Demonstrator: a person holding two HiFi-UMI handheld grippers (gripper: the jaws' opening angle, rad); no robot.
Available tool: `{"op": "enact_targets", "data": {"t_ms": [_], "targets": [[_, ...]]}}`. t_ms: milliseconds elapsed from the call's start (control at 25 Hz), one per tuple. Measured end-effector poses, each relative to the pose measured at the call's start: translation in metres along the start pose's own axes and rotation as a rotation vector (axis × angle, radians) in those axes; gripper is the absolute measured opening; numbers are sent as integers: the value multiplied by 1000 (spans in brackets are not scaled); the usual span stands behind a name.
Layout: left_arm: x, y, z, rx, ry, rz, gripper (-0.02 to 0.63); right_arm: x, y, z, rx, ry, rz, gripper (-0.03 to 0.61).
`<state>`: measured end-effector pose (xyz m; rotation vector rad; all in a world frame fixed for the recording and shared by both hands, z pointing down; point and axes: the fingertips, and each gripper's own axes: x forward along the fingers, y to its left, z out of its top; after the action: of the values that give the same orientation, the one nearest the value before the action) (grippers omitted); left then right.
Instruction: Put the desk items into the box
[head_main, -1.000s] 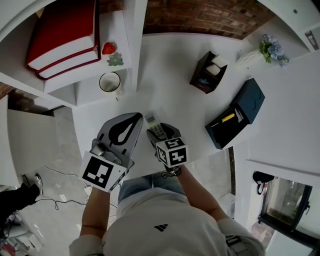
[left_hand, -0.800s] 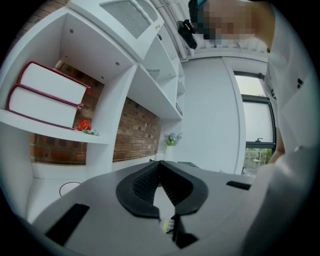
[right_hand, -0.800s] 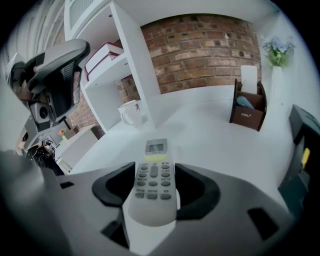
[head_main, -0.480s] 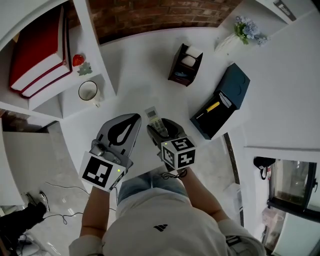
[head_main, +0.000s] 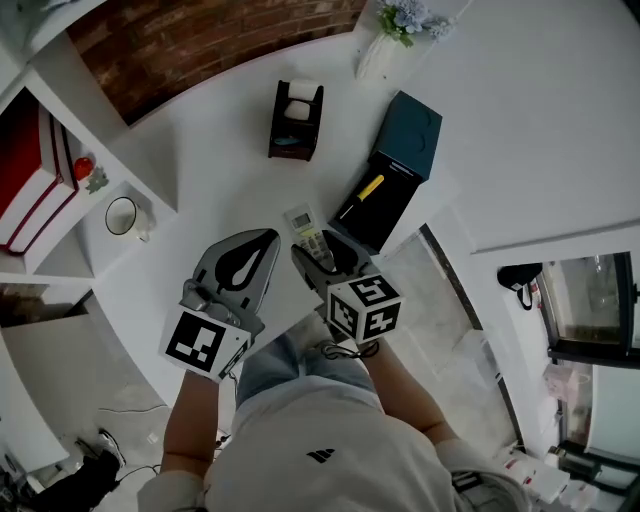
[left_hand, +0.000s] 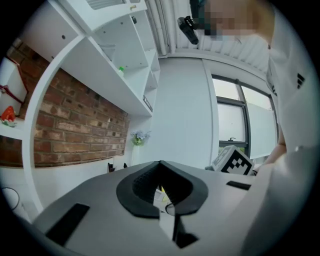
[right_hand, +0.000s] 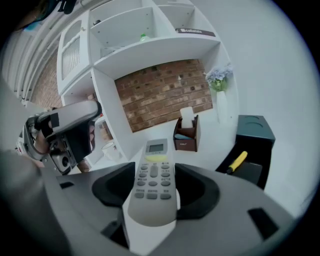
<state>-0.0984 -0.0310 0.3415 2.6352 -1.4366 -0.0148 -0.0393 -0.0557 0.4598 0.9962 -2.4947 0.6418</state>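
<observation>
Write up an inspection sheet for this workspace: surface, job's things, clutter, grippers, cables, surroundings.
Surface: white desk, mostly bare.
Job's things: dark box standing open with a yellow item inside; remote control held above the desk edge, not yet in the box.
Clutter: brown organizer on the desk, apart from the box; flowers at the far edge.
Grippers: right gripper shut on the remote control; left gripper shut, holding nothing.
Cables: nothing seen on the desk.
Surroundings: brick wall behind the desk; white shelves holding a mug and red books.
</observation>
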Motion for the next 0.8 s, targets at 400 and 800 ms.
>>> {"op": "enact_targets", "data": {"t_ms": [400, 800], "targets": [[50, -64, 1, 21, 11, -164, 11, -71, -58, 10, 64, -105, -143, 252], [84, -114, 2, 40, 19, -286, 12, -115, -99, 9, 119, -161, -239, 253]]}}
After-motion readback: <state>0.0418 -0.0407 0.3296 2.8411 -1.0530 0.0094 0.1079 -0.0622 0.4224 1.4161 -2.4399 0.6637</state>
